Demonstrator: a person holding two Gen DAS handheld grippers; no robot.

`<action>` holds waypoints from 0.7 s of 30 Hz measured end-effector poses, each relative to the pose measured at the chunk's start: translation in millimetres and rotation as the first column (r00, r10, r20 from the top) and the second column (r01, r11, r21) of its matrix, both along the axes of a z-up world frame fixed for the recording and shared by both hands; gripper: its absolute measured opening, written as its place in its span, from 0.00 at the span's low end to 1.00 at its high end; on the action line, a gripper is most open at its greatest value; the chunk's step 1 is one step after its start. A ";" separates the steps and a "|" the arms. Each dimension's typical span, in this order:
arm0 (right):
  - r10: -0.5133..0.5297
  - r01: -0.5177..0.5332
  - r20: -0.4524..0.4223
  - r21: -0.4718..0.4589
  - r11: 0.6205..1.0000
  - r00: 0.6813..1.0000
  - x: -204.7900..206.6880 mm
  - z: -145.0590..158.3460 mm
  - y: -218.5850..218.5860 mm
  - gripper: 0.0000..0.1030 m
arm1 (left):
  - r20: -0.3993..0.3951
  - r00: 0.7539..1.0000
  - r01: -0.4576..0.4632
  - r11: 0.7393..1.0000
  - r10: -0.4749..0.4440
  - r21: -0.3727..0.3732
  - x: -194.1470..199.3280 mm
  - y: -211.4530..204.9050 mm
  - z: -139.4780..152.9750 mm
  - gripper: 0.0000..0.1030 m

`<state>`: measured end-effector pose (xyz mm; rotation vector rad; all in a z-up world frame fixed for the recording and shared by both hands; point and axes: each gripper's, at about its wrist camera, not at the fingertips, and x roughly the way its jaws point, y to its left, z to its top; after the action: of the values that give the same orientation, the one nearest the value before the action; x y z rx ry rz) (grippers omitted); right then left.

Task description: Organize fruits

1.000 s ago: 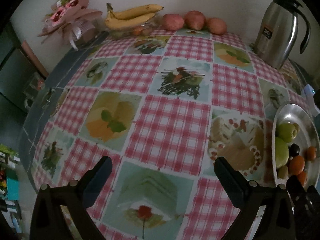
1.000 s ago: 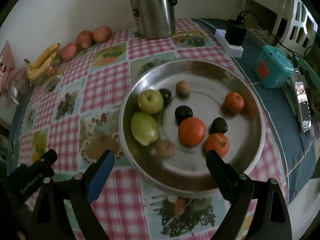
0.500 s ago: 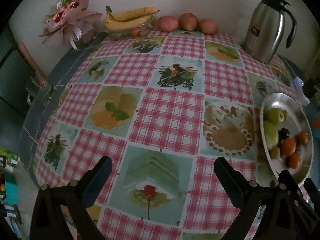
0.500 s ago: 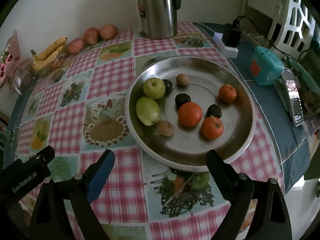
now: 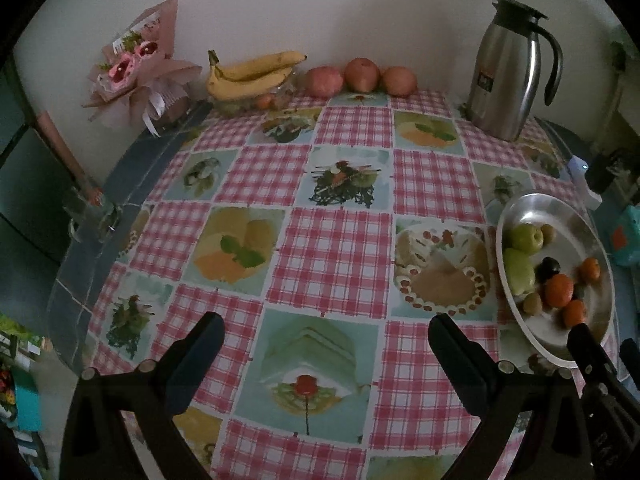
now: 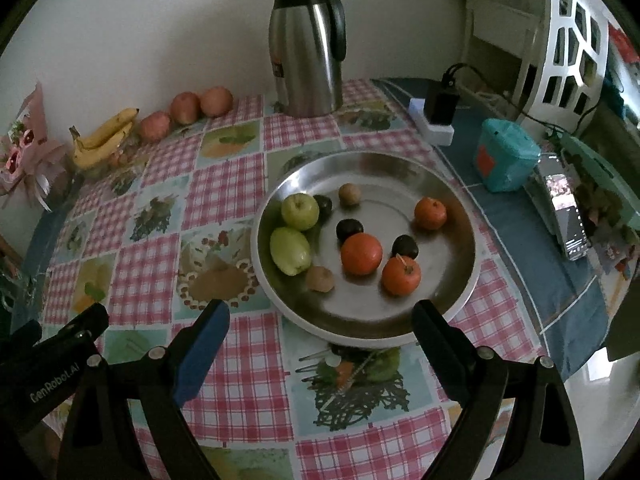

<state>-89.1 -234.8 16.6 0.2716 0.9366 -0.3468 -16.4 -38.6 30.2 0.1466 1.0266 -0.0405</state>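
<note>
A round steel tray (image 6: pixel 448 184) (image 5: pixel 560 208) on the checked tablecloth holds two green apples (image 6: pixel 300 211), three oranges (image 6: pixel 361 254), dark plums (image 6: pixel 349 229) and small brown fruits (image 6: pixel 319 279). Against the far wall lie bananas (image 5: pixel 252 74) (image 6: pixel 105 136) and three red apples (image 5: pixel 362 74) (image 6: pixel 185 108). My right gripper (image 6: pixel 320 316) hangs open above the tray's near rim, nothing between its fingers. My left gripper (image 5: pixel 326 336) stands open over bare tablecloth, left of the tray and well short of the bananas.
A steel thermos jug (image 6: pixel 306 40) (image 5: pixel 508 68) stands behind the tray. A wrapped bouquet (image 5: pixel 136 68) leans at the far left. A power strip (image 6: pixel 434 116), a teal box (image 6: pixel 506 156) and a phone (image 6: pixel 566 208) lie right of the tray. The table edge curves away at left.
Both grippers have risen and drawn back from the table, so more tabletop and all of the tray show. Both stay open and nothing was picked up.
</note>
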 end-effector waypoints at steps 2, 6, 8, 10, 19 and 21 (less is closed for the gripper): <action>-0.002 0.002 0.006 -0.006 1.000 1.000 -1.8 1.9 -0.4 0.90 | 0.005 1.000 -0.001 1.000 0.001 0.006 -1.6 1.2 2.2 1.00; -0.008 0.008 0.013 -0.011 1.000 1.000 -4.1 4.5 -1.9 0.90 | 0.004 1.000 -0.003 1.000 0.003 0.004 -2.6 3.4 5.1 1.00; -0.008 0.008 0.015 -0.012 1.000 1.000 -5.0 5.3 -1.8 0.90 | 0.005 1.000 -0.006 1.000 0.006 0.000 -3.0 6.1 7.3 1.00; -0.008 0.008 0.017 -0.015 1.000 1.000 -5.7 6.4 -1.5 0.90 | 0.004 1.000 -0.009 1.000 0.009 -0.002 -3.0 8.8 9.4 1.00; 0.001 -0.001 0.012 -0.014 1.000 1.000 -6.0 6.9 -1.4 0.90 | -0.006 1.000 -0.022 1.000 0.022 -0.010 -0.7 17.4 11.8 1.00; 0.001 -0.001 0.009 -0.014 1.000 1.000 -5.5 6.4 -1.4 0.90 | -0.008 1.000 -0.022 1.000 0.022 -0.009 -0.4 17.5 11.8 1.00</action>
<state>-94.6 -236.2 23.0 0.2599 0.9249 -0.3508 -16.9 -21.1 42.0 0.1272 1.0353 -0.0254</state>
